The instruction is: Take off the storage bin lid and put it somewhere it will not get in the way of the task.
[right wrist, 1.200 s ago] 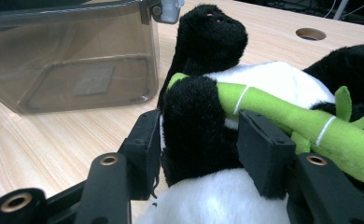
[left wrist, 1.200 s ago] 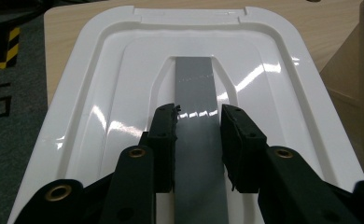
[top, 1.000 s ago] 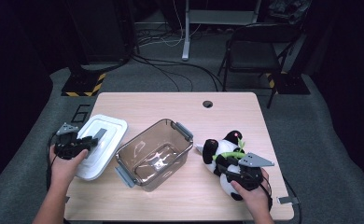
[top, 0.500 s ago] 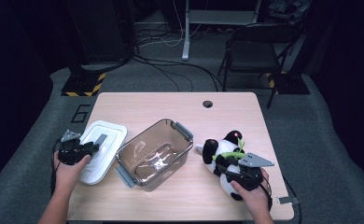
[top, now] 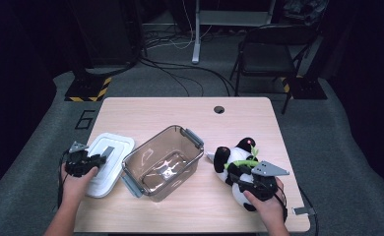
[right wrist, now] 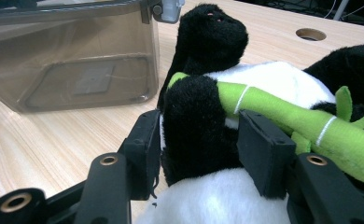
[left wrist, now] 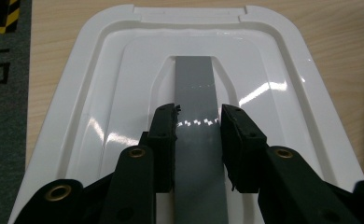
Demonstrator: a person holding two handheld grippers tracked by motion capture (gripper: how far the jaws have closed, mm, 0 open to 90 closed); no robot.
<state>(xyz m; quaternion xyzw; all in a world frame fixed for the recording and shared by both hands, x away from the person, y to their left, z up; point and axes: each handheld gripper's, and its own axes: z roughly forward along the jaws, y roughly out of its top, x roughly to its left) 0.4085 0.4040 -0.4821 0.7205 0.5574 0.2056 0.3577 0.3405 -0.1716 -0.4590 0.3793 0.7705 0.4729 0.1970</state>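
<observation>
The left gripper [top: 94, 160] sits over the white lid [top: 112, 147], which lies flat on the table [top: 180, 113] at its left edge, just beside the clear brown tub [top: 163, 162]. In the left gripper view its fingers [left wrist: 164, 140] straddle the lid's grey handle strip [left wrist: 196, 93], one on either side, closed in tight on it, it seems. The strip runs straight away from the fingers along their own line, so the grip crosses its short width. That is the alignment a lift would depend on.

Over on the right, the right gripper [top: 241, 176] is on the plush panda [top: 237, 157], lying near the table's right front, the tub just to its left. In the right gripper view the fingers [right wrist: 145, 149] clamp a black furry limb [right wrist: 194, 126] of the toy, with the green bamboo stalk [right wrist: 273, 112] running off diagonally past the far finger.

The judgement here: the panda lies close to the tub's open mouth, a short carry to the left for the right hand, which is plainly the nearer one. The lid, on the tub's other side, belongs to the left hand. The tub stands empty and uncovered, its long axis slanting across the table between the two hands.
</observation>
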